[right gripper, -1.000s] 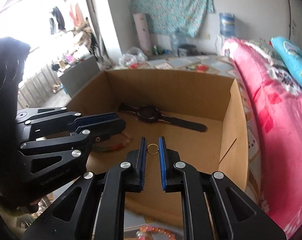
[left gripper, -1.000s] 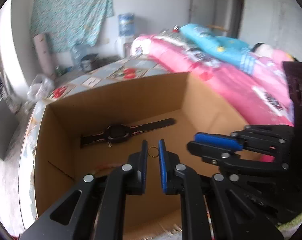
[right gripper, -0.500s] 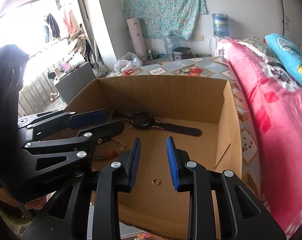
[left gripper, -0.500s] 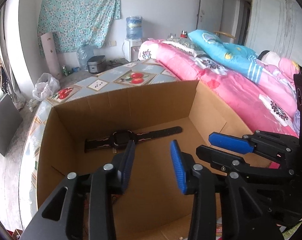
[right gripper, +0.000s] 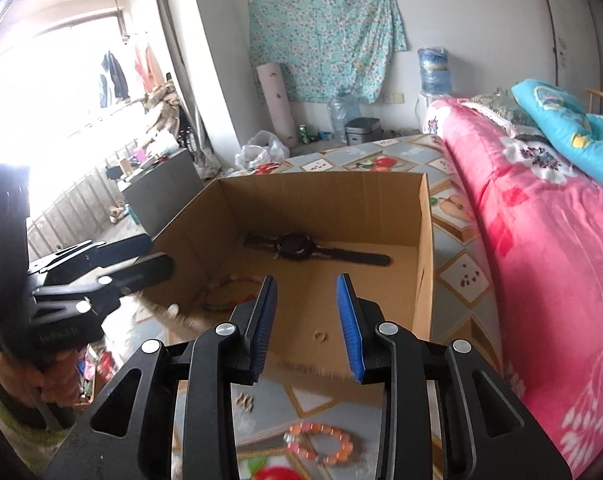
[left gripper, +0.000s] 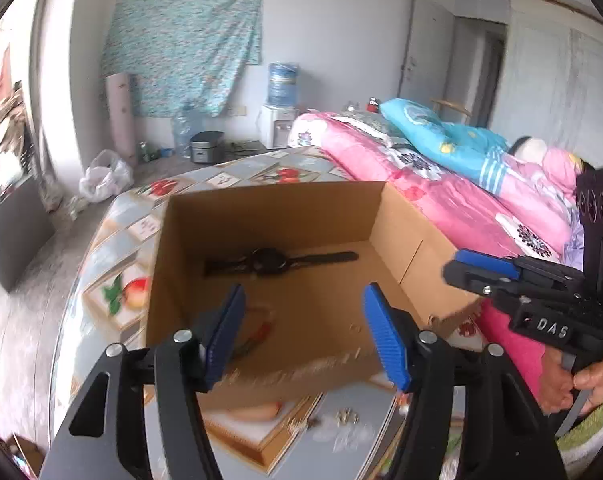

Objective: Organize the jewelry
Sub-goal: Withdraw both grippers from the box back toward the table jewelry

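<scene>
An open cardboard box (left gripper: 277, 208) (right gripper: 321, 196) holds a black wristwatch (left gripper: 279, 260) (right gripper: 297, 246), a red-green beaded strand (left gripper: 257, 330) (right gripper: 225, 292) and a small gold ring (left gripper: 355, 327) (right gripper: 319, 336) lying loose on its floor. My left gripper (left gripper: 303, 320) hangs over the box's near edge, its jaws opening with nothing between them. My right gripper (right gripper: 307, 304) is just behind the near wall, its jaws also opening and empty, with the ring below and beyond them. Each gripper shows in the other's view: right gripper (left gripper: 481, 268), left gripper (right gripper: 113, 264).
The box stands on a table with a fruit-patterned cloth (left gripper: 113, 256) (right gripper: 457, 276). On the cloth in front of the box lie a pink-orange bead bracelet (right gripper: 319, 442) and small earrings (right gripper: 245, 400) (left gripper: 343, 416). A bed with a pink quilt (left gripper: 461, 208) (right gripper: 541, 240) borders the right side.
A second ago both grippers were shut on the gold ring above the box. Both have opened, the ring has dropped to the box floor, and both have drawn back and up.
</scene>
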`<state>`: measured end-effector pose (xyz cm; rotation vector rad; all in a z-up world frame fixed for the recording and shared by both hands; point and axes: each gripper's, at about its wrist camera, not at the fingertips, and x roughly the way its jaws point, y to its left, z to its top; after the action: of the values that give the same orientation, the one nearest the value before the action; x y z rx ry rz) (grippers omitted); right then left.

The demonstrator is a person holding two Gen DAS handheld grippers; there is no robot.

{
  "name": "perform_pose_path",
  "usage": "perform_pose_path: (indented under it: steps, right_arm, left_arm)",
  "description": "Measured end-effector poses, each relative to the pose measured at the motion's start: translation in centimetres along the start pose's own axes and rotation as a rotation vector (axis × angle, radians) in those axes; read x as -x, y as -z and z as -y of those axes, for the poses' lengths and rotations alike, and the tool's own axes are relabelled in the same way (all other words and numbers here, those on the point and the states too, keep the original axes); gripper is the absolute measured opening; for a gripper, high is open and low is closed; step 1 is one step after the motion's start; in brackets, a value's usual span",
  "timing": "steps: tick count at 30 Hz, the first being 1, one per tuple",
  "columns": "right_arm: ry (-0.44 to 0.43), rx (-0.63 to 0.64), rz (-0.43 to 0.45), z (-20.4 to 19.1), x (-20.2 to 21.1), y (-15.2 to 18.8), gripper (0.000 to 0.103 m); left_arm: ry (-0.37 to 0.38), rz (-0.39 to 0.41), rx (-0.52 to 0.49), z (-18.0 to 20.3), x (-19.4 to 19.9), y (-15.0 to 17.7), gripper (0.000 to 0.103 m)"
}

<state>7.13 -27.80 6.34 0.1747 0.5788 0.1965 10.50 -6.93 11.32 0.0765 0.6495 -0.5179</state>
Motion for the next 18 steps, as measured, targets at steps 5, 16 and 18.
perform_pose_path:
  steps: [5,16,18]
  right_arm:
    - [-0.061,0.023,-0.053,-0.9,0.6,2.5,0.031]
    - [-0.135,0.047,-0.217,-4.3,-2.7,7.5,0.031]
    - [-0.124,0.079,-0.244,-5.0,-4.1,8.3,0.03]
  left_arm:
    - [-0.022,-0.017,0.031,-1.4,2.6,3.0,0.064]
    - [-0.017,-0.179,0.074,-1.5,-0.9,10.0,0.064]
    - [-0.011,-0.201,0.058,-1.0,-2.0,10.6,0.064]
